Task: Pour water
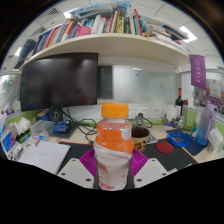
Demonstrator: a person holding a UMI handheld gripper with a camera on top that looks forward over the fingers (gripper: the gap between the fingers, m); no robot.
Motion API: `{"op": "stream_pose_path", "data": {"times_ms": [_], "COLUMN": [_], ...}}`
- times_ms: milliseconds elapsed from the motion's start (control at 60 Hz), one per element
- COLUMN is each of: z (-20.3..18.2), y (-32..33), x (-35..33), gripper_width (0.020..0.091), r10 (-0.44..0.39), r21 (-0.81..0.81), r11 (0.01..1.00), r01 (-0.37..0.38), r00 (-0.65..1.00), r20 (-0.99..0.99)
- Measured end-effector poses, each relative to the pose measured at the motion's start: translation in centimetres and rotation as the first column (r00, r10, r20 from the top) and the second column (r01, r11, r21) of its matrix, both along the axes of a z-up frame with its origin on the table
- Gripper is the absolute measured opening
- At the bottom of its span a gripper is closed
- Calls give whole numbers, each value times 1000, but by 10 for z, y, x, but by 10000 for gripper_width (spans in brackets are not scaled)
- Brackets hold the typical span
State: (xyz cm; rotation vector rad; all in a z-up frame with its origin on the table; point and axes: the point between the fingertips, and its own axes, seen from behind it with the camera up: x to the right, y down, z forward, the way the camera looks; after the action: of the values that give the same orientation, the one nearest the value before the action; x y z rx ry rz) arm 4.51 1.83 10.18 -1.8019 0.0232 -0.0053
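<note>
The gripper [113,166] clamps an upright orange-capped bottle [114,145] between its fingers, with a dark cup [140,132] just beyond.

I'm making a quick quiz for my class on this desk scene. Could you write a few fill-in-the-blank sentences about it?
1. The bottle held between the tongs has a cap coloured ____.
2. The screen of the monitor behind the bottle is ____.
3. The shelf above the monitor is filled with ____.
4. Both fingers of the tongs press on the ____.

Missing words: orange; dark (off); books; bottle
</note>
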Motion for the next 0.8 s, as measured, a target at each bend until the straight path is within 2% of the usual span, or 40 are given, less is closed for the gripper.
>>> {"op": "stream_pose_path", "data": {"times_ms": [150, 217, 283, 383, 483, 633, 800], "z": [19, 29, 42, 60, 79, 106, 112], "y": [28, 41, 53, 71, 89, 112, 126], "x": [-34, -45, -56, -66, -70, -63, -52], "gripper_width": [399, 400, 401, 399, 400, 400, 398], "r10": [-10, -43, -71, -71, -113, -125, -150], "r21": [-42, -71, -104, -113, -137, -126, -143], "r11": [999, 997, 995, 993, 990, 991, 989], "r01": [-1, 14, 10, -23, -37, -45, -44], "r00": [966, 905, 797, 651, 385, 17, -325], "r20": [-259, -423, -599, -756, -916, -992, -934]}}
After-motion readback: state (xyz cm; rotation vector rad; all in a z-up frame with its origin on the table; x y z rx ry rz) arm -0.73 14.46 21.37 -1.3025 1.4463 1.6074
